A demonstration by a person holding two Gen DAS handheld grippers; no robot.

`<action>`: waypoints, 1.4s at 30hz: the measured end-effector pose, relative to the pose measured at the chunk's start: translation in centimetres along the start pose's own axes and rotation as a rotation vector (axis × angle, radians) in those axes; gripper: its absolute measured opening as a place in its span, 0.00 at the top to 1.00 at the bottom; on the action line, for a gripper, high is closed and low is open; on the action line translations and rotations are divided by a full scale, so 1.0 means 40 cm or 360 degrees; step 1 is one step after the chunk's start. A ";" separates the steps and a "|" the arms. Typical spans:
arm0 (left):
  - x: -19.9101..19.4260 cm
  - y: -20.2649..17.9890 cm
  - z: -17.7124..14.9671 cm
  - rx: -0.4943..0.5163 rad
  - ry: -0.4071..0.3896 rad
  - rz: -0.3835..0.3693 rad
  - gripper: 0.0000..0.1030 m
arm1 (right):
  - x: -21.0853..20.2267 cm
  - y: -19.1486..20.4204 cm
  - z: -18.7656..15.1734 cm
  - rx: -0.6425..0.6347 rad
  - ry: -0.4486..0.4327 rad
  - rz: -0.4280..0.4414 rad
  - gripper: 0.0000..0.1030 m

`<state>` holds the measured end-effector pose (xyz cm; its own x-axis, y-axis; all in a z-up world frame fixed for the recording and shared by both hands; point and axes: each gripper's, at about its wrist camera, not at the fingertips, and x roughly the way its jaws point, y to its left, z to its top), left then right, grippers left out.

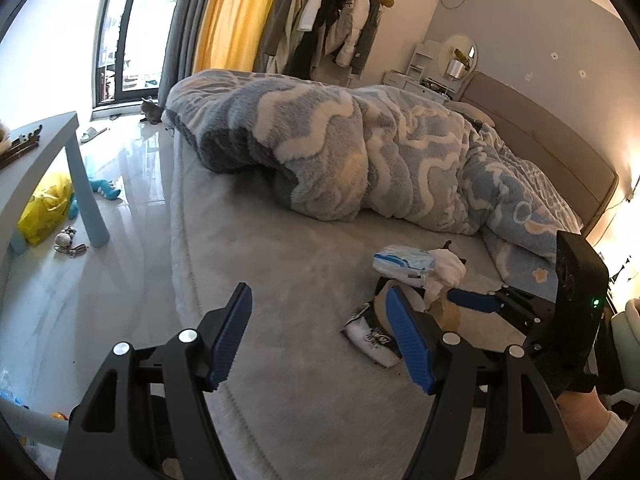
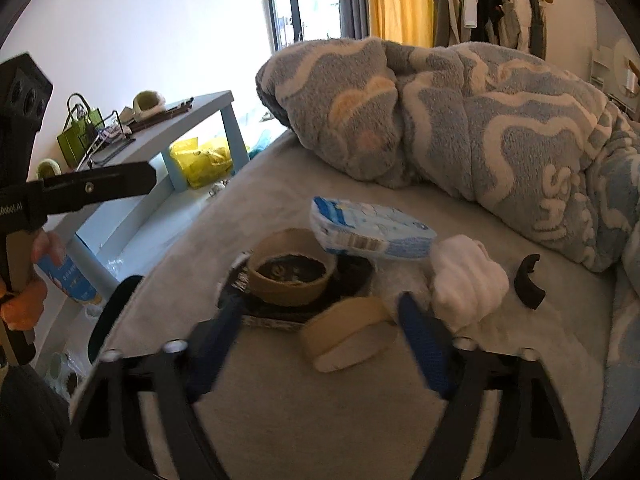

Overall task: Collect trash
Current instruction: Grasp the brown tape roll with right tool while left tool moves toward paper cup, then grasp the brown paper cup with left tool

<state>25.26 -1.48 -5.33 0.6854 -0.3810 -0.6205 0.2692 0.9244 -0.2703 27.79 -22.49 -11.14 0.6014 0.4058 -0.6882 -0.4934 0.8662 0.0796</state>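
Note:
A pile of trash lies on the grey bed sheet (image 2: pixel 304 412): a blue-and-white tissue pack (image 2: pixel 372 228), a beige paper bowl (image 2: pixel 290 270) on a black wrapper (image 2: pixel 264 316), a tipped beige cup (image 2: pixel 352 332), a crumpled white tissue (image 2: pixel 468 280) and a black curved piece (image 2: pixel 528 280). My right gripper (image 2: pixel 320 328) is open and empty, just in front of the tipped cup. My left gripper (image 1: pixel 320 332) is open and empty over the sheet, left of the pile; the tissue pack (image 1: pixel 404 262) and the wrapper (image 1: pixel 372 336) show there. The right gripper (image 1: pixel 472 300) reaches into the pile.
A blue-and-white fleece blanket (image 1: pixel 360 148) is heaped across the bed behind the pile. A light-blue side table (image 2: pixel 176 128) stands by the bed, with a yellow bag (image 2: pixel 204 160) under it. Small toys (image 1: pixel 70 240) lie on the glossy floor. Clothes (image 1: pixel 320 12) hang at the back.

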 end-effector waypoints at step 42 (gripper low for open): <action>0.224 -0.169 -0.047 0.0282 0.0194 -0.0160 0.48 | -0.081 -0.178 -0.026 0.0292 -0.0104 0.0070 0.51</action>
<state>28.31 -11.17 -10.47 0.5656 -0.4606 -0.6841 0.4535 0.8665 -0.2084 28.70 -30.30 -10.23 0.6243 0.4574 -0.6334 -0.4009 0.8834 0.2428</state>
